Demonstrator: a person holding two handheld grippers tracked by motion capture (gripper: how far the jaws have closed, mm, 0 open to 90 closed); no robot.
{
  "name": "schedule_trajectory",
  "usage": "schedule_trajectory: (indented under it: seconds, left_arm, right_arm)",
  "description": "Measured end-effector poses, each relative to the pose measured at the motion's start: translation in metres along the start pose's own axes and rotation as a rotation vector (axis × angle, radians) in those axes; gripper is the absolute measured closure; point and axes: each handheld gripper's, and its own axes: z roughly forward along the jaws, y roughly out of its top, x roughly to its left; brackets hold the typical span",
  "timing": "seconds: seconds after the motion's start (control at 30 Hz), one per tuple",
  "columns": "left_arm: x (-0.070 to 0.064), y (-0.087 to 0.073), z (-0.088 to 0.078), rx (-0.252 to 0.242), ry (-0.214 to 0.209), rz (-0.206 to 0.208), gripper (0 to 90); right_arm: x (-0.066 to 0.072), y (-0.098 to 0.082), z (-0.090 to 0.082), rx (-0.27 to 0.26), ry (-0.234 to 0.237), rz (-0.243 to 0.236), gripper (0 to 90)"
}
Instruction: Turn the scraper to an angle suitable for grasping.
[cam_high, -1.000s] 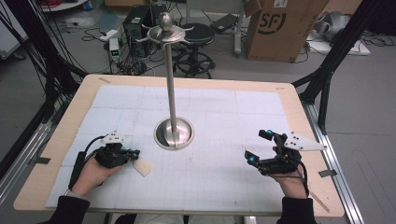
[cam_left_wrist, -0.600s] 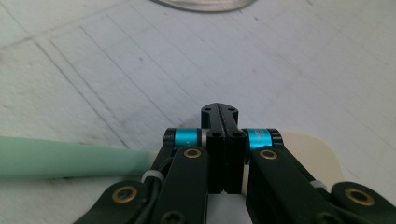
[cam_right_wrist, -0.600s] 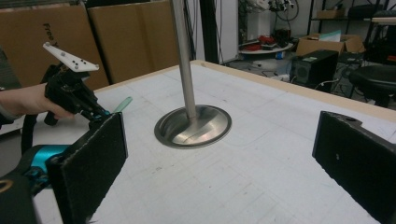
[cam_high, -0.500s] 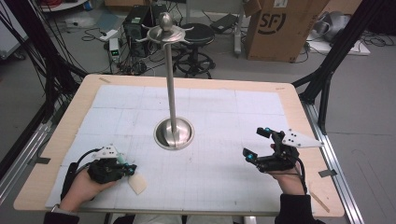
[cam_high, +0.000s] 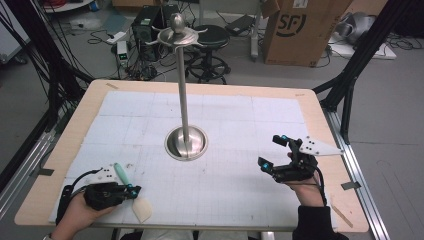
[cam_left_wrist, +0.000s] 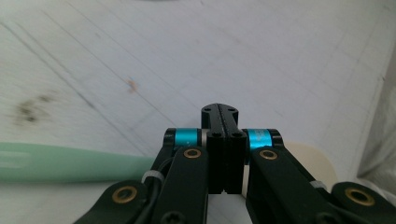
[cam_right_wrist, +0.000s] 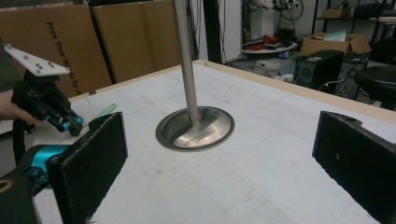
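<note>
Spatula (cam_high: 134, 195) blade half hidden under left hand-held gripper (cam_high: 136, 190).

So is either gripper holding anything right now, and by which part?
Left gripper is shut on the spatula at its neck, between green handle and cream blade; the pinch itself is hidden. Right gripper is open, empty.

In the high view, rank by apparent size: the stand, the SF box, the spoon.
1. SF box, though it sits farthest back.
2. Stand, tall but thin.
3. Spoon, partly hidden by the left gripper.
</note>
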Motion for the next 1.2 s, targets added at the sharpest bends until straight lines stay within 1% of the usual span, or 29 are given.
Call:
schedule_trajectory:
  seconds: [0.07,0.1,0.17,0.2,0.33,0.4,0.43,0.47,0.53,0.6,0.67,0.73,0.8,0.9,0.93,1.0,1.07,1.2]
  left_arm:
    - [0.006,-0.001,-0.005,-0.013,0.047,-0.018,89.9]
    - [0.01,-0.003,-0.007,-0.014,0.078,-0.03,89.9]
    - [0.021,-0.007,-0.011,-0.022,0.14,-0.078,89.9]
    - [0.027,-0.009,-0.014,-0.026,0.163,-0.104,89.9]
    - [0.046,-0.019,-0.025,-0.04,0.234,-0.202,89.8]
    - [0.052,-0.023,-0.026,-0.032,0.266,-0.226,89.8]
    - [0.053,-0.023,-0.026,-0.039,0.259,-0.24,89.8]
    - [0.054,-0.023,-0.026,-0.04,0.261,-0.24,89.8]
    - [0.053,-0.021,-0.023,-0.036,0.269,-0.227,89.8]
    - [0.051,-0.019,-0.019,-0.037,0.261,-0.224,89.8]
    - [0.05,-0.016,-0.015,-0.033,0.258,-0.216,89.8]
    - [0.047,-0.012,-0.009,-0.029,0.239,-0.209,89.8]
    - [0.044,-0.007,-0.002,-0.026,0.215,-0.196,89.8]
    - [0.04,0.002,0.011,-0.01,0.154,-0.182,89.7]
    - [0.038,0.004,0.015,-0.008,0.14,-0.178,89.8]
    - [0.034,0.011,0.023,0.007,0.126,-0.169,89.7]
    - [0.028,0.015,0.031,0.015,0.113,-0.152,89.7]
    - [0.017,0.023,0.045,0.022,0.089,-0.119,89.8]
  right_arm:
    - [0.0,0.0,0.0,0.002,-0.004,-0.004,2.1]
    - [0.0,0.0,0.0,0.004,-0.004,0.002,2.1]
    - [-0.001,0.0,-0.001,0.001,-0.008,0.003,2.1]
    - [-0.002,0.0,-0.001,0.003,-0.009,0.003,2.1]
    - [-0.001,0.0,-0.001,0.004,-0.009,-0.001,2.1]
    - [-0.001,0.0,0.0,0.003,-0.007,-0.001,2.1]
    - [-0.001,0.0,0.0,0.005,-0.008,-0.002,2.1]
    - [-0.001,0.0,0.0,0.011,-0.007,0.001,2.1]
    - [0.0,-0.001,0.002,0.013,-0.005,-0.004,2.1]
    - [0.0,-0.001,0.002,0.015,-0.003,-0.008,2.1]
    - [0.001,-0.001,0.003,0.02,-0.004,-0.002,2.1]
    - [0.0,-0.001,0.003,0.018,-0.002,-0.009,2.1]
    - [0.0,-0.001,0.003,0.018,-0.004,-0.006,2.1]
    - [0.0,-0.001,0.002,0.016,-0.009,-0.003,2.1]
    - [0.0,-0.001,0.001,0.013,-0.009,-0.003,2.1]
    - [-0.001,-0.001,0.0,0.011,-0.01,-0.004,2.1]
    - [0.0,-0.001,0.0,0.012,-0.01,-0.002,2.1]
    - [-0.001,-0.002,0.0,0.012,-0.012,-0.001,2.1]
